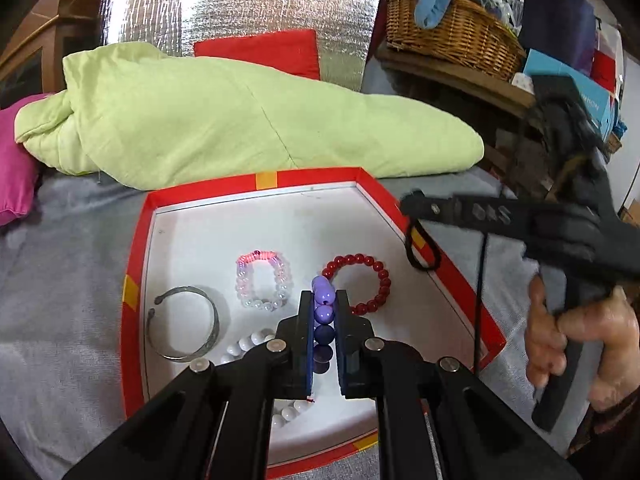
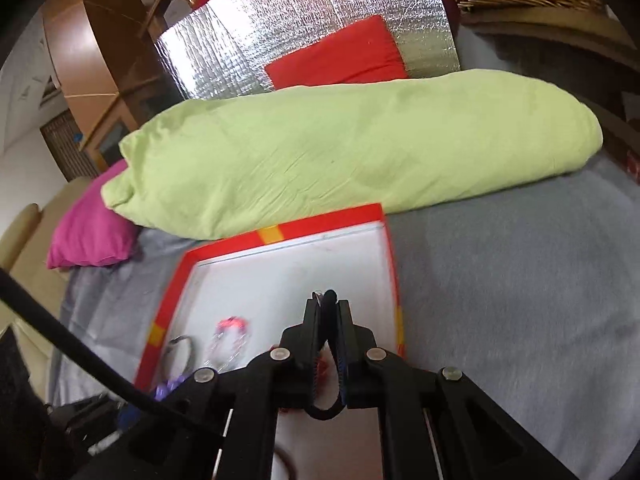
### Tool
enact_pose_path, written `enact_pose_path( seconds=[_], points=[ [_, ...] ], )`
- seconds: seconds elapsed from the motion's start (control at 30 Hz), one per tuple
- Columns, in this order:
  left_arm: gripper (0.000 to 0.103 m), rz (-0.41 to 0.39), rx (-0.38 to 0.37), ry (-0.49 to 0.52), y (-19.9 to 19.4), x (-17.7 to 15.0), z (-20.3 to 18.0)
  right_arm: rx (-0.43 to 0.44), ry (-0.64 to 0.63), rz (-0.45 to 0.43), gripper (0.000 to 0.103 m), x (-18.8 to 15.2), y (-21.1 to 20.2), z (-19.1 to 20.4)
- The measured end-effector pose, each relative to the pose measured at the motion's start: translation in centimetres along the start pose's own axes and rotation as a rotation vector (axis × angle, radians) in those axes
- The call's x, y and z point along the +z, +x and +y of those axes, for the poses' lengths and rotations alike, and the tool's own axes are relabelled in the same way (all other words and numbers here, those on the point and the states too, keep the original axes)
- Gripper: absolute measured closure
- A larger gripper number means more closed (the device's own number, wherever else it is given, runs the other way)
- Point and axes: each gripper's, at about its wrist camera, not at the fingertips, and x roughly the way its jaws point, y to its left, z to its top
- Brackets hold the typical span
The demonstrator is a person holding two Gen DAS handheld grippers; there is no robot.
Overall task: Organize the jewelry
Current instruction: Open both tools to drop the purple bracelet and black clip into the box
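A red box with a white floor (image 1: 138,264) lies on a grey bedcover. In it lie a metal bangle (image 1: 188,326), a clear and pink bead bracelet (image 1: 262,280), a red bead bracelet (image 1: 362,282) and white beads (image 1: 244,346). My left gripper (image 1: 324,300) is shut on a purple bead bracelet (image 1: 323,312), low over the box. My right gripper (image 2: 329,302) is shut on a black band (image 2: 330,308) over the box's right part (image 2: 394,276). In the left wrist view the right gripper (image 1: 416,202) holds the black band's loop (image 1: 420,248) above the box's right wall.
A folded green duvet (image 1: 248,124) lies just behind the box, with a pink pillow (image 1: 14,176) at the left. A red cushion (image 1: 260,50) and silver foil panel stand behind. A wicker basket (image 1: 452,28) sits on a shelf at the back right. Grey bedcover (image 2: 520,280) lies right of the box.
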Motion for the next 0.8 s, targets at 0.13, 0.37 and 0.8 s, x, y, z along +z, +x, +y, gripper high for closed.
enact_pose_path(
  seconds=[0.13, 0.37, 0.8],
  points=[
    [0.093, 0.012, 0.027, 0.034, 0.3, -0.2, -0.4, -0.035, -0.021, 0.013, 0.092, 1.0, 2.0, 0.0],
    [0.063, -0.002, 0.084, 0.09, -0.3, -0.1, -1.2, -0.059, 0.017, -0.008, 0.072, 1.5, 2.8, -0.9],
    [0.035, -0.025, 0.244, 0.121, -2.7, -0.7, -1.3, -0.062, -0.051, 0.021, 0.053, -1.1, -3.0, 1.0]
  ],
)
